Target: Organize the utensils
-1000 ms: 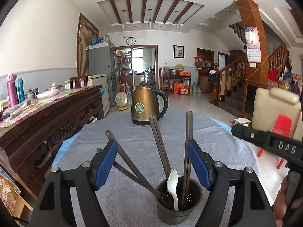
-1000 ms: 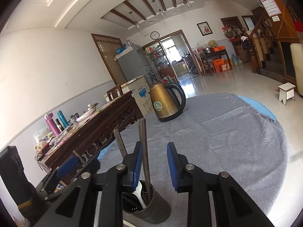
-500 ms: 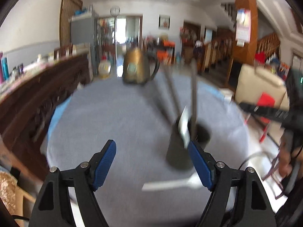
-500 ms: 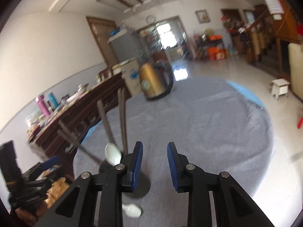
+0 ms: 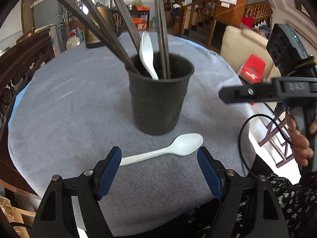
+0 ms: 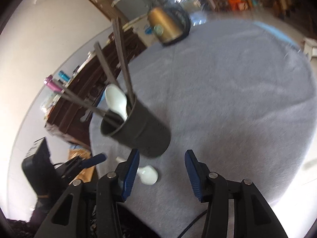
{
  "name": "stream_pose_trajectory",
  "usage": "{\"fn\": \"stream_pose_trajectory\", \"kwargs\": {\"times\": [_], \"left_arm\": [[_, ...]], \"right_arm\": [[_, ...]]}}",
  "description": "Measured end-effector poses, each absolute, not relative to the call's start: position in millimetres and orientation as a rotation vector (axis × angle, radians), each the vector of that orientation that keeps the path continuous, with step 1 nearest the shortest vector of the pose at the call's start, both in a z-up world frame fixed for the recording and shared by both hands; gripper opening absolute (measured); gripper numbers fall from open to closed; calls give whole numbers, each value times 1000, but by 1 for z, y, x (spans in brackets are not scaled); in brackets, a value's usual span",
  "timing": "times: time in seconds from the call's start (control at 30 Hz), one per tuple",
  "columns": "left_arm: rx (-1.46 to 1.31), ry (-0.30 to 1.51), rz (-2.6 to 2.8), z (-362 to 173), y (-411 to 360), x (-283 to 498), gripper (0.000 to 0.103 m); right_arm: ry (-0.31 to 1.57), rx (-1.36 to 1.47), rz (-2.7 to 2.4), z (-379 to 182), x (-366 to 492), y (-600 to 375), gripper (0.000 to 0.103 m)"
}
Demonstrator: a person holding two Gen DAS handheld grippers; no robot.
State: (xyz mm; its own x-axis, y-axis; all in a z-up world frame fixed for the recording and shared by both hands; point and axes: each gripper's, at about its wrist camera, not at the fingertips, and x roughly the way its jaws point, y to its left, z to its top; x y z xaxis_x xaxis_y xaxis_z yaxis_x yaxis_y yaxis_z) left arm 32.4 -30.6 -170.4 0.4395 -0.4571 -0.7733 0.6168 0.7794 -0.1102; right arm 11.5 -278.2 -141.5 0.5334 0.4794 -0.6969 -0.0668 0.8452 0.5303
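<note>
A dark utensil cup (image 5: 158,97) stands on the grey cloth and holds several dark chopsticks (image 5: 118,29) and a white spoon (image 5: 147,53). A second white spoon (image 5: 168,148) lies flat on the cloth just in front of the cup. My left gripper (image 5: 159,158) hangs open right above that loose spoon, its blue pads on either side of it, not touching. In the right wrist view the cup (image 6: 138,130) sits just ahead of my right gripper (image 6: 161,162), whose jaws are opening with nothing between them; the loose spoon's bowl (image 6: 148,175) shows beside its left pad.
A gold kettle (image 6: 168,25) stands at the far side of the round table (image 5: 69,99). A dark carved sideboard (image 5: 23,59) runs along the left. A person's hand (image 5: 301,140) holds the right gripper's handle at the right, with a red chair (image 5: 253,67) beyond.
Both grippers have tipped downward and sunk toward the table. The loose spoon has come into view under the left gripper. The right gripper's jaws have spread wider.
</note>
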Motion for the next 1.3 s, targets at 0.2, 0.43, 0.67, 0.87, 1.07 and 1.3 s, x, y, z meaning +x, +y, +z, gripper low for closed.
{"fn": "stream_pose_trajectory", "kwargs": {"times": [0.2, 0.43, 0.67, 0.87, 1.07, 1.3], "left_arm": [[144, 939, -636, -180, -19, 45, 64], [145, 928, -607, -186, -8, 49, 52], [137, 939, -593, -189, -4, 50, 47], [115, 927, -562, -181, 2, 52, 47], [97, 886, -529, -165, 13, 47, 47], [52, 859, -502, -152, 26, 50, 47]], "right_arm": [[1072, 511, 433, -171, 17, -261, 47], [1150, 517, 449, -189, 19, -248, 39], [1162, 535, 431, -208, 26, -234, 5], [1015, 459, 409, -177, 18, -228, 4], [881, 276, 399, -117, -4, -223, 4], [746, -29, 359, -20, -31, -216, 3]]}}
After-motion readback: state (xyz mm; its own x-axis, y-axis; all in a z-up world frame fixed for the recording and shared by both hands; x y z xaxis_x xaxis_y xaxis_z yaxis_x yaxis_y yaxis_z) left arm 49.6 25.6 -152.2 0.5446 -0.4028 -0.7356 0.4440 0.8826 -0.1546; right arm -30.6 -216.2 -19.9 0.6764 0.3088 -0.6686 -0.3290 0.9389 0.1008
